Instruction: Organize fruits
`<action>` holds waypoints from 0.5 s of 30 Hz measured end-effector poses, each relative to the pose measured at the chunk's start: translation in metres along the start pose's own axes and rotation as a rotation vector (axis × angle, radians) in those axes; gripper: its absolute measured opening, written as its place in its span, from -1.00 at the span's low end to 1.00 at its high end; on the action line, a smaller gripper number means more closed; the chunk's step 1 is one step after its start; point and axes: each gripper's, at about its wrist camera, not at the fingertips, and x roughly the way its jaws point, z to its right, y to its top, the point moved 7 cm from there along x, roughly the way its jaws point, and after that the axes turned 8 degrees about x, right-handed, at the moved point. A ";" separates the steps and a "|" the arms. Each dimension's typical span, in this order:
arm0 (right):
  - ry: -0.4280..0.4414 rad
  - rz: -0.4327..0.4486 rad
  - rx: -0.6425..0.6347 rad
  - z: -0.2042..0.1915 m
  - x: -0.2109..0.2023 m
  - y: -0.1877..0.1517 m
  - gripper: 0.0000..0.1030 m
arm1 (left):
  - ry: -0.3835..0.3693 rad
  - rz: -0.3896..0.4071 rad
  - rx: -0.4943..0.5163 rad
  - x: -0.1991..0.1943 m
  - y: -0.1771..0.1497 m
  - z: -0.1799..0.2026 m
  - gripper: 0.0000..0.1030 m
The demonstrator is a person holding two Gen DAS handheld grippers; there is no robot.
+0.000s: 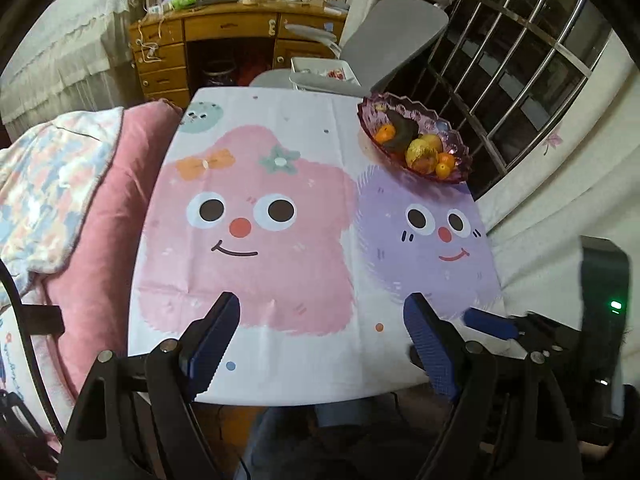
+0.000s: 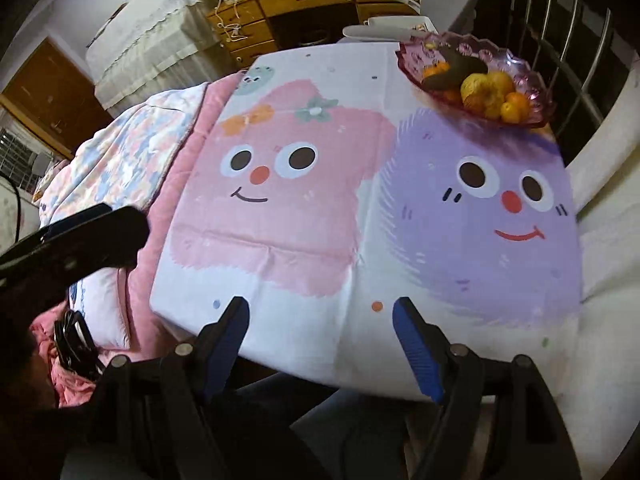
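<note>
Fruit bowl (image 1: 416, 140) far beyond left gripper (image 1: 322, 308); jaws empty.

Both wrist views look steeply down and forward from the near edge of the counter (image 1: 280, 360) – the left one over its pink half, the right one nearer the purple half – and both share the whole cloth, the fruit bowl (image 1: 416, 136) at the far right corner and the desk (image 2: 304, 4) beyond.
</note>
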 end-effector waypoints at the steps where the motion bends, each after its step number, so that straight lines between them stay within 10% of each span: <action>1: -0.005 0.004 -0.005 0.001 -0.007 -0.001 0.51 | 0.009 -0.009 -0.001 -0.003 0.000 0.002 0.61; 15: -0.031 0.093 0.075 0.043 -0.111 -0.002 0.72 | 0.031 0.093 0.111 -0.057 0.024 0.070 0.98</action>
